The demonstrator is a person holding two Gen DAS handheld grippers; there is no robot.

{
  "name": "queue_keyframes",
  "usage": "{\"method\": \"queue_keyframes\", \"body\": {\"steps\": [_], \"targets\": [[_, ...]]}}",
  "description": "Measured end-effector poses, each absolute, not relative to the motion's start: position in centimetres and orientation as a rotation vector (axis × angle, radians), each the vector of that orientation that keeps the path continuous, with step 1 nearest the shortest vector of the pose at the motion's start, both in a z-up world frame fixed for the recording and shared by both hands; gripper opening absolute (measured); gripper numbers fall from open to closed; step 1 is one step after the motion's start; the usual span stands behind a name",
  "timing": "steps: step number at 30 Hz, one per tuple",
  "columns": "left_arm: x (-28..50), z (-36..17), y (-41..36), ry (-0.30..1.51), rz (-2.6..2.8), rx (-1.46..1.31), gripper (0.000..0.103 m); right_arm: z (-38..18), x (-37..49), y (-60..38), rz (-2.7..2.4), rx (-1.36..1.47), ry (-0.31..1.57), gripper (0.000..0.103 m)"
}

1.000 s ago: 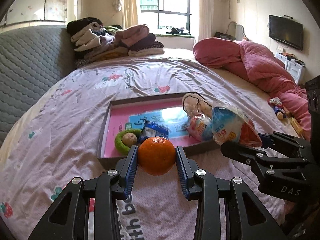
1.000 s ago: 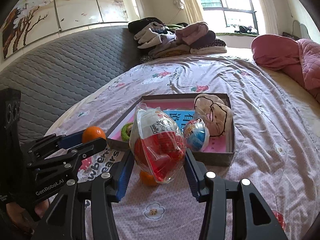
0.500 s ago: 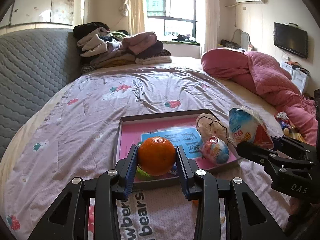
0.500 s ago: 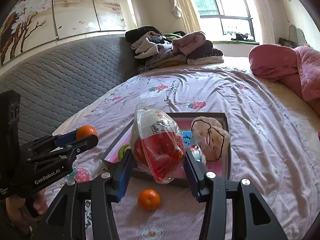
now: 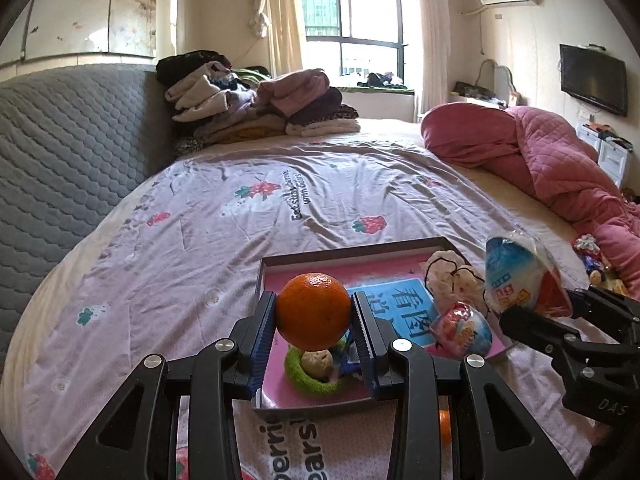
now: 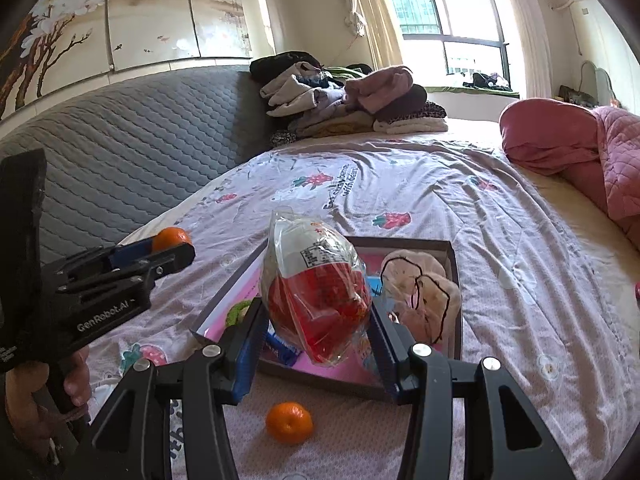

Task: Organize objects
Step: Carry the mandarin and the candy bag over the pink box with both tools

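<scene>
My left gripper (image 5: 314, 314) is shut on an orange (image 5: 313, 311) and holds it above the near left part of a shallow box (image 5: 348, 254) with a pink floor. My right gripper (image 6: 316, 320) is shut on a clear bagged toy egg (image 6: 316, 292), red and white, held above the box's near edge (image 6: 320, 380). The box holds a green ring toy (image 5: 310, 376), a small blue packet (image 6: 282, 346), a colourful egg (image 5: 464, 330) and a beige plush (image 5: 452, 280). A second orange (image 6: 289, 423) lies on the bedsheet in front of the box.
The box sits on a bed with a lilac strawberry-print sheet (image 5: 240, 240). A grey quilted headboard (image 5: 60, 152) runs along the left. Folded clothes (image 5: 256, 104) are piled at the far end. A pink quilt (image 5: 540, 152) lies on the right.
Both grippers have risen and tilted up, so the box sits lower in both views. The left gripper with its orange has come over the box. Both grips are unchanged.
</scene>
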State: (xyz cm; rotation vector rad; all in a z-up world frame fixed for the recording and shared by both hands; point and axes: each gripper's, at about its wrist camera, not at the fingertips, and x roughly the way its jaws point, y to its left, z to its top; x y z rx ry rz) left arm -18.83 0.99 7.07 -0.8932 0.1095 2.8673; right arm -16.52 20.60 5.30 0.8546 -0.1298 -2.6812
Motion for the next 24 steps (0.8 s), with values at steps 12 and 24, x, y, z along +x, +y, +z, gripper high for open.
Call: {"method": "queue_keyframes", "body": {"steps": [12,24], "targets": [[-22.4,6.4,1.0,0.105,2.853,-0.916,0.038,6.0,-19.2,19.6,-2.695,0.824,-0.107,0.05],[-25.4,3.6,0.9,0.103,2.85,-0.989,0.038,3.8,-21.6,18.1,-2.697,0.885,-0.032,0.05]]}}
